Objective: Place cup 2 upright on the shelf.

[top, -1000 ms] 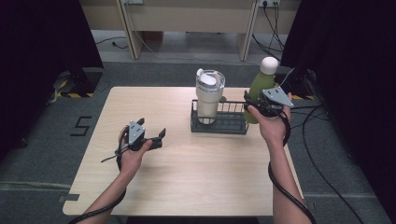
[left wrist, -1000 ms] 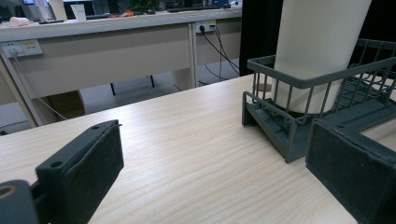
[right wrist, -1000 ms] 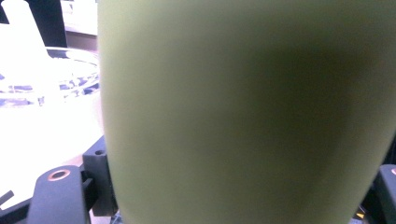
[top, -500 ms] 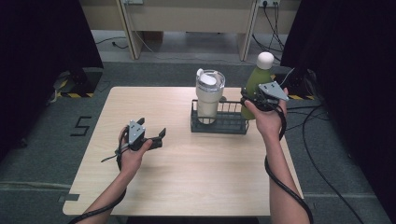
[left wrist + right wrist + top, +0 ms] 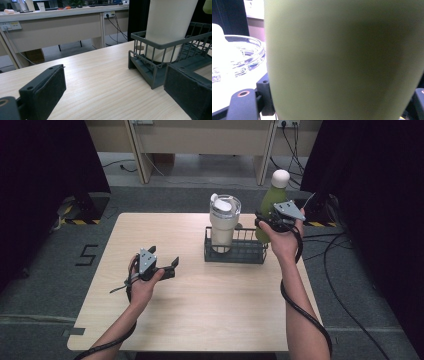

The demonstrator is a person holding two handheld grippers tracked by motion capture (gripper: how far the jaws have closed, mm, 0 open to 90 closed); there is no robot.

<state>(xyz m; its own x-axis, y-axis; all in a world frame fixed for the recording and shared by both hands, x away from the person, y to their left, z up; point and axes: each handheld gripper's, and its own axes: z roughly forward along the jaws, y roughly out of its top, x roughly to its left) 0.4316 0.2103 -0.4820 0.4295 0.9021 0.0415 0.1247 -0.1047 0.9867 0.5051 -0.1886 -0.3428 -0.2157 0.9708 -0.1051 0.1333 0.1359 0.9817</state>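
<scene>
Bottle [image 5: 272,202]: green, upright, held just right of the rack [image 5: 235,251]
Right tool [image 5: 267,222]: clamped on the bottle; its own view shows both jaws flanking it
Left tool [image 5: 167,266]: released, left of the rack
Cup [image 5: 223,222]: in the rack

A green bottle [image 5: 272,205] is held upright in the right gripper [image 5: 267,223] near the desk's [image 5: 200,310] far right edge — just beside a wire rack [image 5: 235,252] containing a white tumbler [image 5: 223,222]. The left gripper [image 5: 170,267] is held open near the left edge.
</scene>
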